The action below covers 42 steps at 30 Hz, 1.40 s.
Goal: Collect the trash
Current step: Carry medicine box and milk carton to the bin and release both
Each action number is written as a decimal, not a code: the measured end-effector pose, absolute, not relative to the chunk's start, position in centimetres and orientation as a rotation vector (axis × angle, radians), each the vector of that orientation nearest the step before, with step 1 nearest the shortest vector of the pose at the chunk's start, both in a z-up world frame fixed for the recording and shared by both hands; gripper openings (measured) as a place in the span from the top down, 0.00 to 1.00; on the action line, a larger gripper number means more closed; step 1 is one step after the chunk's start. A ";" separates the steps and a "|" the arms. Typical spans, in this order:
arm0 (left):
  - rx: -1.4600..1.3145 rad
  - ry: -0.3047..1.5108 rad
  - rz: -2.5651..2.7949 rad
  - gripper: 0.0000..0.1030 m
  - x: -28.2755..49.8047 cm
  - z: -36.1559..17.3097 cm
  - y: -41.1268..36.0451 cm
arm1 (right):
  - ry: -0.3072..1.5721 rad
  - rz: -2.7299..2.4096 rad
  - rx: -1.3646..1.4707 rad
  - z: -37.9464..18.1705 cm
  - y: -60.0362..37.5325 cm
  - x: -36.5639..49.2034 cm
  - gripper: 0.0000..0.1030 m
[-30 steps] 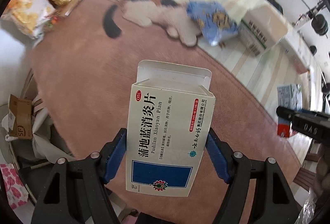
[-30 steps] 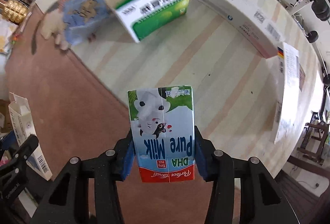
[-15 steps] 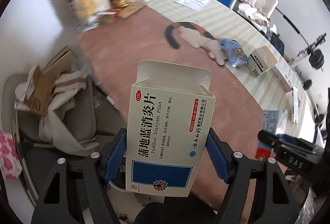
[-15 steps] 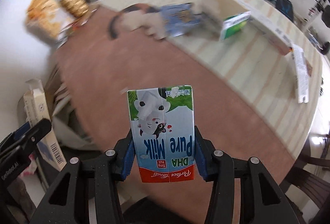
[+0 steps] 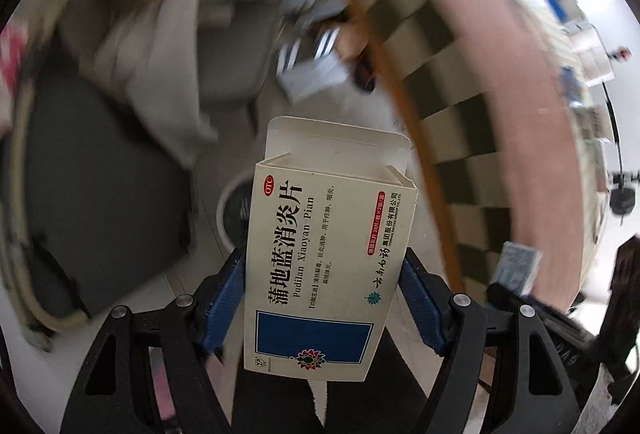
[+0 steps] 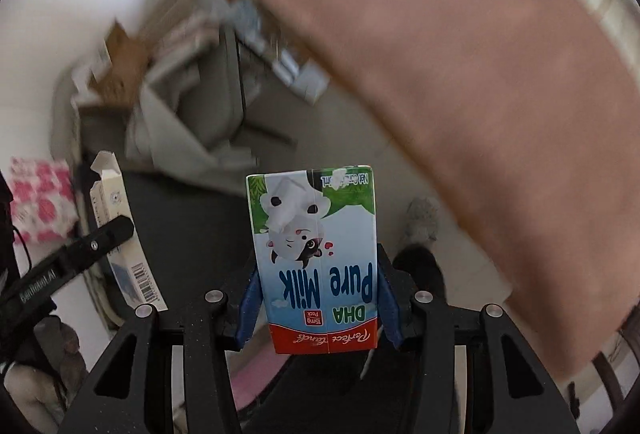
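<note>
Two boxes held over the floor
The left gripper (image 5: 322, 288) jaws squeeze a cream cardboard medicine box (image 5: 326, 266); the right gripper (image 6: 318, 300) jaws squeeze a blue-and-white milk carton (image 6: 316, 260).

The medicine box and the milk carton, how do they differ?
The medicine box is cream with a blue panel, its top flap open; the milk carton is sealed and shows a cartoon cow. The box's print runs sideways; the carton's is upside down. Both are gripped between blue-padded tongs.

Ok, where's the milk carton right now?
In the right wrist view, the milk carton is clamped upside down in the right gripper, off the pink-clothed table's edge above the floor, with the medicine box to its left.
</note>
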State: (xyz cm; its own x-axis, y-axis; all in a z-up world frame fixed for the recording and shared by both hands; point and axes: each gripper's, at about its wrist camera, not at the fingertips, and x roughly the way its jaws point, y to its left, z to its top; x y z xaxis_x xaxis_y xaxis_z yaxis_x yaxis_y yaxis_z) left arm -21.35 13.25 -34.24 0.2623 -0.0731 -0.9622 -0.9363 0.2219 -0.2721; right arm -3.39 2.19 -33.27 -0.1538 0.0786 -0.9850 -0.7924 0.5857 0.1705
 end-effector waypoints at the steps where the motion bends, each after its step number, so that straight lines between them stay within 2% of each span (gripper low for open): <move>1: -1.221 1.146 0.832 0.30 -22.3 -36.1 13.4 | 1.568 0.854 -0.642 -35.1 2.4 -4.3 0.50; 12: -1.476 1.209 0.769 0.28 -25.8 -58.8 14.0 | 1.742 0.818 -0.773 -60.0 4.9 -9.7 0.50; 13: -1.479 1.217 0.772 0.25 -26.0 -60.5 14.1 | 1.748 0.820 -0.782 -61.5 4.9 -9.6 0.50; 14: -1.479 1.228 0.773 0.14 -26.1 -62.0 14.0 | 1.756 0.822 -0.797 -63.6 5.0 -9.9 0.50; 16: -1.488 1.240 0.772 0.02 -26.5 -64.9 14.1 | 1.776 0.832 -0.815 -67.7 5.2 -10.4 0.50; 19: -1.477 1.266 0.805 0.02 -27.4 -67.9 14.2 | 1.795 0.843 -0.819 -71.7 5.6 -10.6 0.48; 21: -1.457 1.268 0.839 0.02 -28.2 -68.4 14.1 | 1.800 0.853 -0.834 -73.8 5.6 -10.8 0.41; 23: -1.400 1.275 0.900 0.02 -28.9 -68.4 14.1 | 1.781 0.860 -0.847 -74.9 5.6 -11.0 0.06; 24: -1.372 1.288 0.923 0.02 -29.3 -68.3 14.1 | 1.768 0.861 -0.860 -75.2 5.4 -11.0 0.02; 33: -1.249 1.335 1.034 0.02 -30.7 -65.4 13.6 | 1.589 0.836 -1.015 -74.0 6.2 -12.8 0.02; 42: -1.198 1.340 1.050 0.02 -29.9 -61.1 12.9 | 1.545 0.870 -1.036 -69.2 6.2 -13.6 0.02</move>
State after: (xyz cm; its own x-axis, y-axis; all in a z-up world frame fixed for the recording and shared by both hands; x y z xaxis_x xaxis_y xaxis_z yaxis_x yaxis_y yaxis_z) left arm -29.94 12.87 -61.12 0.0048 -0.1118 -0.9937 -0.9916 0.1279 -0.0192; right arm -13.59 6.16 -69.23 -0.0918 -0.1805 -0.9793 -0.9310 0.3645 0.0201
